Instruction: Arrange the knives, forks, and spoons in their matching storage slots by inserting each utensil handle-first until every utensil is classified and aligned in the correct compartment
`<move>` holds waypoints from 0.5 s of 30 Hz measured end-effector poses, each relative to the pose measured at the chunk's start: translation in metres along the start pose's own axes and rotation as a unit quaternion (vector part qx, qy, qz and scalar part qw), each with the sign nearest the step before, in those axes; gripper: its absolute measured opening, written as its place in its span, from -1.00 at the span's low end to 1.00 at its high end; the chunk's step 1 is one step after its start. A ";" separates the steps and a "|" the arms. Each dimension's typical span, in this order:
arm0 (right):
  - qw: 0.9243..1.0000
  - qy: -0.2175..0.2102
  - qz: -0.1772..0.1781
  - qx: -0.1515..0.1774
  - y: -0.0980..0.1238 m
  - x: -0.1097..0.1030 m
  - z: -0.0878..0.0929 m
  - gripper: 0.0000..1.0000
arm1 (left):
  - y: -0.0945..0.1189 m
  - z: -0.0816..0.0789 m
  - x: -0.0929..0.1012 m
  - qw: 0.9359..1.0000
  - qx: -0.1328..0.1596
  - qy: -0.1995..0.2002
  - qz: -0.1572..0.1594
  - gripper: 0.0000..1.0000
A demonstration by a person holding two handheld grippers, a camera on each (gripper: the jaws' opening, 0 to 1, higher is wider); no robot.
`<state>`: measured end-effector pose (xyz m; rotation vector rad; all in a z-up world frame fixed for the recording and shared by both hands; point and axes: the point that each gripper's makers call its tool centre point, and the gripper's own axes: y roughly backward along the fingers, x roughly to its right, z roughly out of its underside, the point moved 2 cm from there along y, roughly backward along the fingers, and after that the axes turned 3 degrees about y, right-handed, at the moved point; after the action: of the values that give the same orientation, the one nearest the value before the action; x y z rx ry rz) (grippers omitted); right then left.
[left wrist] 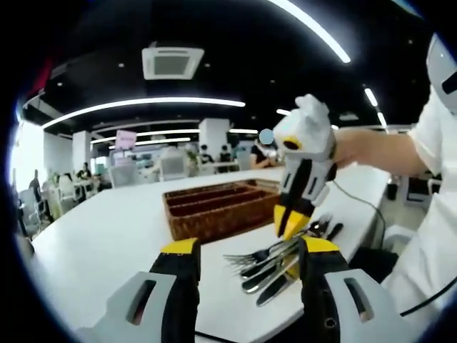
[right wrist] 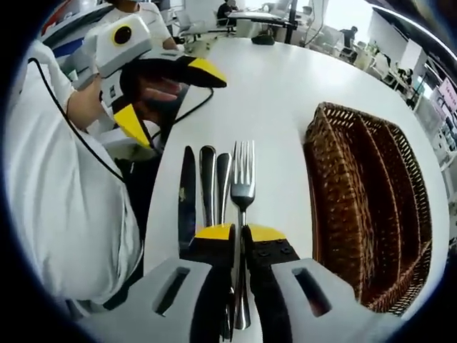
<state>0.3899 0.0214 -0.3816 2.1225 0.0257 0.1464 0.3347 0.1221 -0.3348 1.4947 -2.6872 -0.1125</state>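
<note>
A steel fork (right wrist: 243, 179) lies on the white table (right wrist: 278, 107) with its tines pointing away, and my right gripper (right wrist: 240, 232) is shut on its handle. Left of it lie two spoons (right wrist: 208, 179) and a knife (right wrist: 187, 193), side by side. The brown wicker basket (right wrist: 371, 200) with three long slots stands to the right, with nothing visible in its slots. In the left gripper view, my left gripper (left wrist: 250, 246) is open and holds nothing, just short of the utensil pile (left wrist: 275, 268). The right gripper (left wrist: 291, 223) comes down on that pile's handles, in front of the basket (left wrist: 214, 207).
The table edge runs close to the utensils, with the person's white shirt (right wrist: 64, 200) and a black cable (right wrist: 57, 114) beside it. The left gripper (right wrist: 171, 96) hovers open above that edge. Bare tabletop (left wrist: 107, 236) stretches left of the basket. Desks, chairs and people fill the far room.
</note>
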 end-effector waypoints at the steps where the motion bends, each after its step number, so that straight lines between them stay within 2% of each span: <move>1: 1.000 -0.001 -0.001 -0.002 -0.001 0.000 0.000 -0.88 | 0.000 0.000 0.000 1.000 0.000 0.000 0.000 0.11; 15: 0.999 0.009 -0.010 -0.039 -0.010 0.002 0.009 -0.86 | -0.001 -0.002 0.001 1.000 0.009 0.003 -0.001 0.11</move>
<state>0.3929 0.0193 -0.3940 2.0433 0.0503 0.1517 0.3355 0.1206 -0.3327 1.5008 -2.6892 -0.0839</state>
